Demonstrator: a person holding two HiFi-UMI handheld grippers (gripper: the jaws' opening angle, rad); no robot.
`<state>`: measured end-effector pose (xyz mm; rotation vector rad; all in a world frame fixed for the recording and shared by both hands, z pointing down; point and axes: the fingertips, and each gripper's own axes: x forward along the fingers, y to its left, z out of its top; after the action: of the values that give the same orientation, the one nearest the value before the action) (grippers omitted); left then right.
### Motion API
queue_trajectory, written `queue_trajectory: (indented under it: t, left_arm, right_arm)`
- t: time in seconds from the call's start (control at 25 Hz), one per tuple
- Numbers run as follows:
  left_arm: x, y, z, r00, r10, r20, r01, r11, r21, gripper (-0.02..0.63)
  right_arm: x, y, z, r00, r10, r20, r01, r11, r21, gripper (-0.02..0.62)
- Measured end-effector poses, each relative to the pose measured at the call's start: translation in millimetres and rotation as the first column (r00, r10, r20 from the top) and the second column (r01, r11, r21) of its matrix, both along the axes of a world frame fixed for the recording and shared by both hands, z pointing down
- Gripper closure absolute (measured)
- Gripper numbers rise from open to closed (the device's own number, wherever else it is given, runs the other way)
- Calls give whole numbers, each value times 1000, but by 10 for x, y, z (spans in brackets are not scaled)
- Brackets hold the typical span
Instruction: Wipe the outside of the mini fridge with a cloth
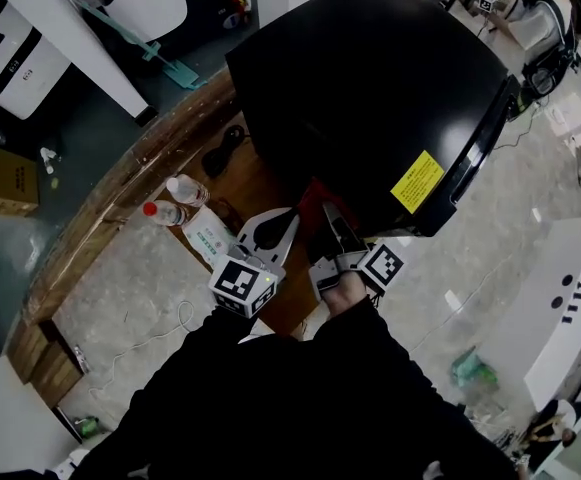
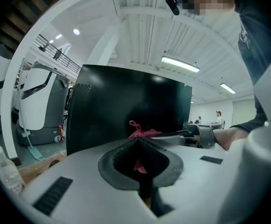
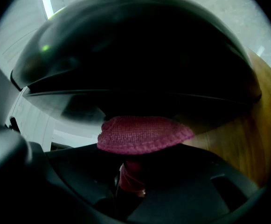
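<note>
The black mini fridge (image 1: 370, 78) stands on a wooden table (image 1: 120, 193), with a yellow label (image 1: 417, 181) on the face nearest me. My right gripper (image 1: 330, 213) is shut on a red knitted cloth (image 1: 316, 195) and holds it against the fridge's lower near side. In the right gripper view the cloth (image 3: 144, 133) bulges above the jaws, pressed on the glossy fridge (image 3: 135, 55). My left gripper (image 1: 278, 223) hovers just left of it, jaws shut and empty. The left gripper view shows the fridge (image 2: 126, 106) and the cloth (image 2: 142, 133) beyond its tips (image 2: 137, 141).
Two plastic bottles (image 1: 185, 190) (image 1: 165, 213) and a green-and-white packet (image 1: 210, 240) lie on the table left of my grippers. A black cable (image 1: 225, 148) sits beside the fridge. A cardboard box (image 1: 10, 180) is on the floor at left. People stand at the far top right.
</note>
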<state>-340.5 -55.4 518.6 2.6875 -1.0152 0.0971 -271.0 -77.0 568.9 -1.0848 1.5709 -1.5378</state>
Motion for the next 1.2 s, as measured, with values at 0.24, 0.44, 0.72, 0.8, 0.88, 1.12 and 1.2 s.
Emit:
queue_trajectory:
  t: [0.24,0.44,0.72,0.8,0.88,1.12,1.2]
  left_arm:
    - [-30,-76,521,998,-10,63,13,998,-55,601]
    - [-62,-113,1082,993,-5,119,20,993,-118,601]
    - [-16,-76,1985,978,32,205,26,962,-273,601]
    - [-15,-38,2183,972,50,228,25,950,-312,601]
    - [-1,-20,2310,973,57,225,25,937,-348,601]
    - [42,48,2224,980,48,192,22,937,-349,601]
    - [55,109,2128,981,56,184,9,943,-333,601]
  right_arm:
    - [-4,2,639,999,2,-46,-5,998,-66,471]
    - [-63,-6,1187,999,4,-50,-10,992,-123,472]
    - [-24,16,1921,997,35,-65,-49,973,-224,472]
    - [-18,27,2114,997,30,-75,-48,967,-250,472]
    - [-9,28,2283,996,27,-86,-50,960,-276,472]
    - [44,75,2658,992,31,-124,-70,943,-325,472]
    - [40,122,2644,990,21,-137,-63,949,-309,472]
